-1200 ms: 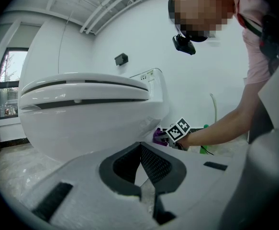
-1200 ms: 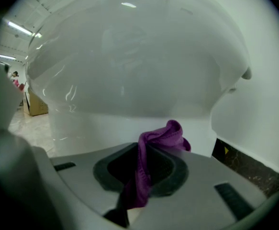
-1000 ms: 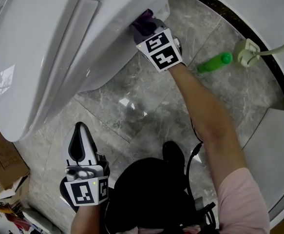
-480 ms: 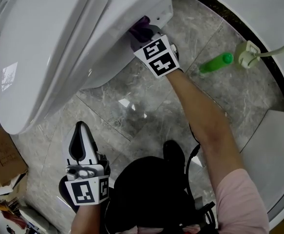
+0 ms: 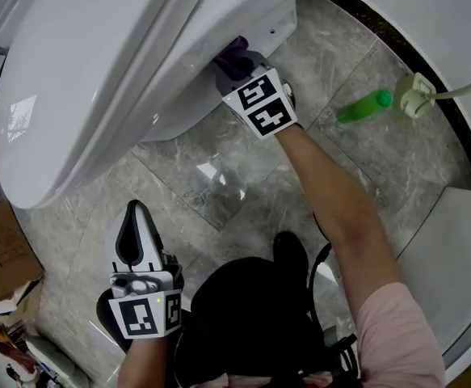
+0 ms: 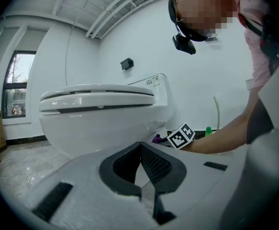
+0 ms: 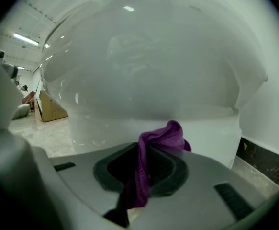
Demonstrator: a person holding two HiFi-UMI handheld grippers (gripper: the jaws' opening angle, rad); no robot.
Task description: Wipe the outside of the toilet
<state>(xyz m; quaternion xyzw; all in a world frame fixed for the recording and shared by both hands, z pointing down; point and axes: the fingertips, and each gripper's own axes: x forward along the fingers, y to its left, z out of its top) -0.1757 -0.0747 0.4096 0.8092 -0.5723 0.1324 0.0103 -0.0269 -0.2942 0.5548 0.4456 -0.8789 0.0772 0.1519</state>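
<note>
Toilet [image 5: 98, 79] one, purple cloth [image 7: 165, 135] one, pinched in right claw [image 7: 144, 150].

A green bottle [image 5: 364, 106] is sitting on the grey marble floor [image 5: 219, 176], well off to the right of the right gripper [image 5: 233, 61] and its jaws, with a white hose fitting [image 5: 417, 94] sitting just beyond it. A brown cardboard box [image 5: 1, 249] is resting left of the jaws of the left gripper [image 5: 132, 217].
</note>
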